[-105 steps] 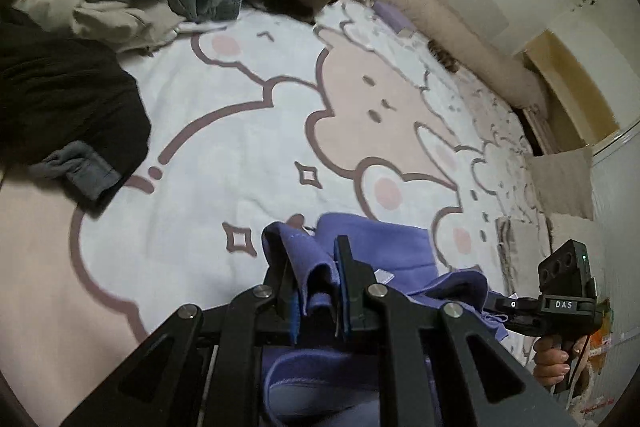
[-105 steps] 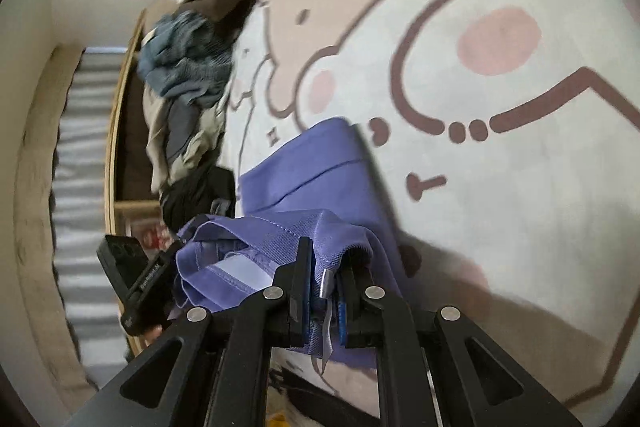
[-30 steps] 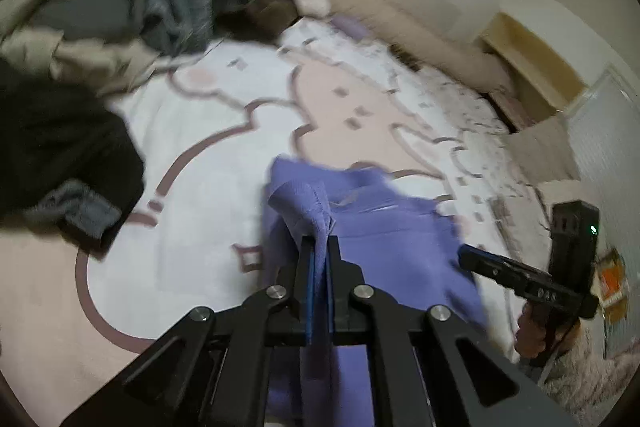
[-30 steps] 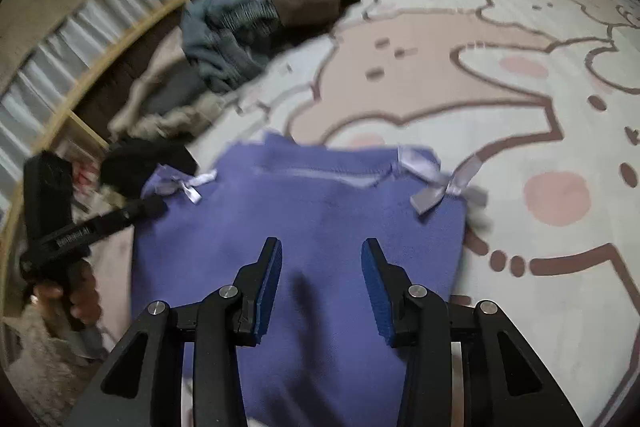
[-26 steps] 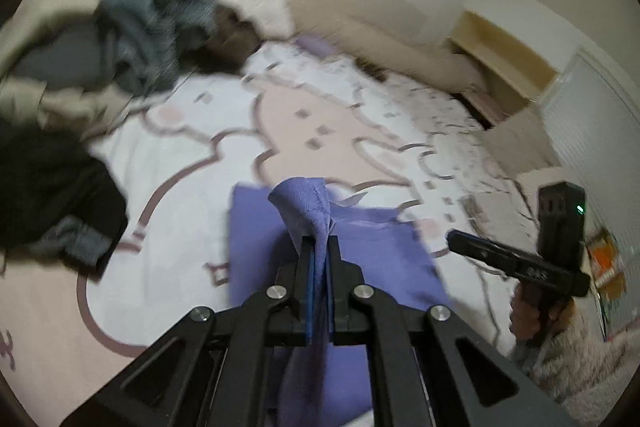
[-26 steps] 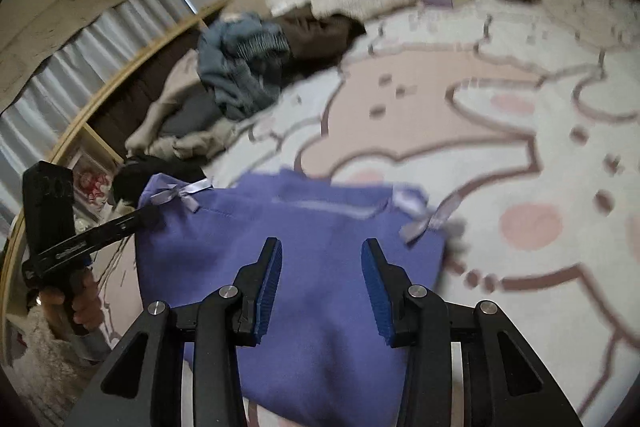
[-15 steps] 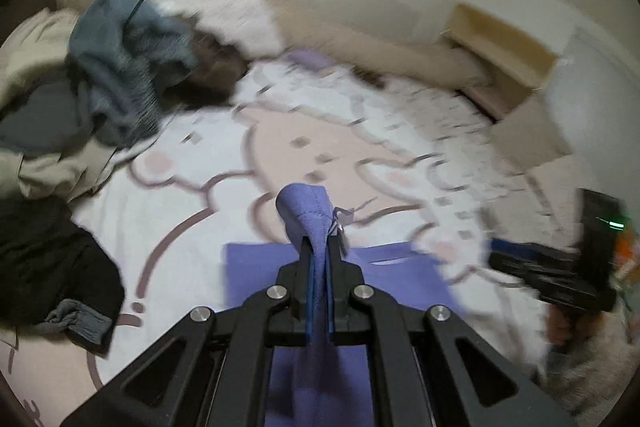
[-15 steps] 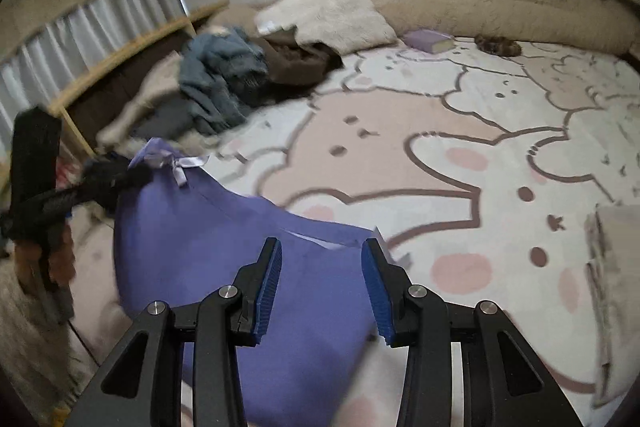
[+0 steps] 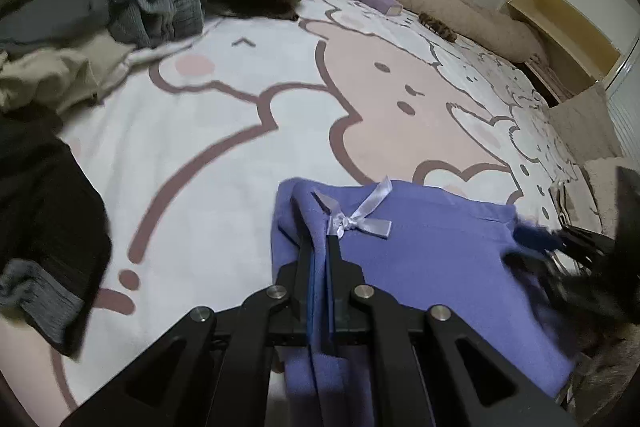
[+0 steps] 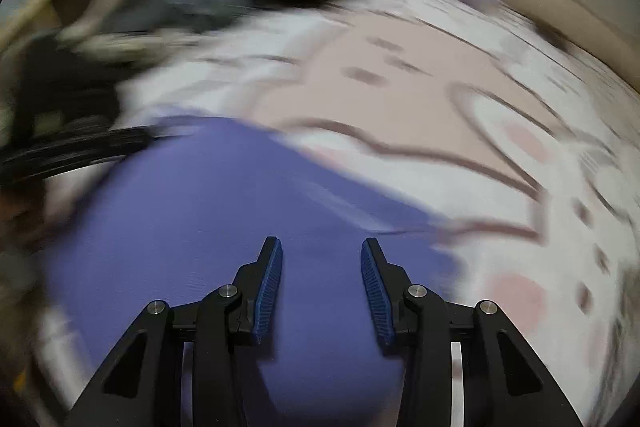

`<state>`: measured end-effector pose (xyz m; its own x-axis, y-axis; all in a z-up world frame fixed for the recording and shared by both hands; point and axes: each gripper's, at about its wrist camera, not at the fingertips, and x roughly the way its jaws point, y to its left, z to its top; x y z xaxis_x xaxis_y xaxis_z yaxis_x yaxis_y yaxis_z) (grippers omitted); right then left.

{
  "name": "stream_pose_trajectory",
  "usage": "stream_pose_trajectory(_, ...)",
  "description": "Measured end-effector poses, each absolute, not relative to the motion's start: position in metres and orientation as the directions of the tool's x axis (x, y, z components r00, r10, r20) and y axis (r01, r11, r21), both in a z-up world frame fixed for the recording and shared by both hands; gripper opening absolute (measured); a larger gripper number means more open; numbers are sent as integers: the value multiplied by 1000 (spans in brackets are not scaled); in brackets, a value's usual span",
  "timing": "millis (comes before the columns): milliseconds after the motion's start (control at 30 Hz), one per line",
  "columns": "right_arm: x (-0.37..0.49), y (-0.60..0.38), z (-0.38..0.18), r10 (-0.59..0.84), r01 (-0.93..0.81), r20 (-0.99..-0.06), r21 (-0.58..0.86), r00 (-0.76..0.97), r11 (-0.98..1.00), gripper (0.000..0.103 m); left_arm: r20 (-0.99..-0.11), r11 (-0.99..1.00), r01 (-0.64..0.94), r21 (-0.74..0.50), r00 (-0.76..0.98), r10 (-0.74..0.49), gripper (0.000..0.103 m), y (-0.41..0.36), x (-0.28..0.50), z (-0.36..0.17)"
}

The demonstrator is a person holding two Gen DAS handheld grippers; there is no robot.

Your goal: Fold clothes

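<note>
The left gripper (image 9: 320, 227) is clamped on the near-left corner of the purple garment (image 9: 432, 259); the right gripper (image 10: 321, 267) hovers over it, fingers apart.

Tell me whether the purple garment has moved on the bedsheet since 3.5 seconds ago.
Yes. The purple garment was bunched near the camera; it now lies spread farther up the bedsheet, its top edge reaching the pink bunny print.

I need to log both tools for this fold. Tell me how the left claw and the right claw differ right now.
The left claw is shut, pinching a corner of the purple garment by its ribbon bow; the right claw is open and holds nothing. The left view is sharp, while the right view is smeared with motion blur. Both have black frames with blue pads and point over the same garment on the cartoon bedsheet.
</note>
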<state>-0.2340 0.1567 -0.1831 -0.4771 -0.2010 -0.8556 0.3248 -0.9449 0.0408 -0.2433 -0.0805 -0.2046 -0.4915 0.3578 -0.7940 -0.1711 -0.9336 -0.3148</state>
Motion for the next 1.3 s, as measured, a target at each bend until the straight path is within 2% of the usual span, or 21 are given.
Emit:
stream_pose_trajectory(67,-225,173,-172,-179,243,-839,57,-515,-968,42,-788,-929,-172,-329,-492,370,5,-82,-243,-205)
stream_pose_trajectory(100,-213,175,-160,-228,251,-817,106,-529,-962,42,-785,-926,-172,-336,-492,376,5,-83,-243,-206)
stream_pose_trajectory(167,-183,164,-139,-386,346,-759,225,-524,-911,42,-777,-918,-164,-362,-491,394,5,-86,-243,-208)
stream_pose_trajectory(233,-145,130,-128,-486,484,-706,228,-515,-845,42,-770,-910,-150,-386,-491,407,5,-90,-243,-210)
stream_pose_trajectory(267,-133,116,-132,-493,521,-708,205,-506,-829,42,-768,-909,-144,-391,-493,409,6,-91,-243,-210)
stream_pose_trajectory(367,-111,84,-161,-454,564,-760,140,-465,-813,42,-769,-914,-133,-383,-502,396,7,-91,-241,-211)
stream_pose_trajectory(467,-107,86,-200,-422,515,-799,167,-429,-840,42,-775,-920,-138,-367,-502,384,10,-89,-240,-210)
stream_pose_trajectory(633,-103,87,-198,-425,507,-791,172,-440,-845,42,-769,-934,-154,-322,-533,353,10,-95,-229,-188)
stream_pose_trajectory(800,-104,86,-203,-439,494,-791,203,-427,-845,42,-728,-953,-255,-165,-620,292,10,-85,-182,-138)
stream_pose_trajectory(967,-107,91,-205,-450,475,-788,231,-420,-849,42,-696,-942,-331,-45,-666,267,10,-68,-138,-115)
stream_pose_trajectory(1200,-108,92,-206,-454,454,-784,250,-423,-855,42,-706,-941,-335,-42,-657,265,10,-58,-184,-116)
stream_pose_trajectory(1300,-112,92,-208,-451,447,-789,253,-418,-858,42,-691,-942,-314,-114,-657,303,10,-62,-192,-106)
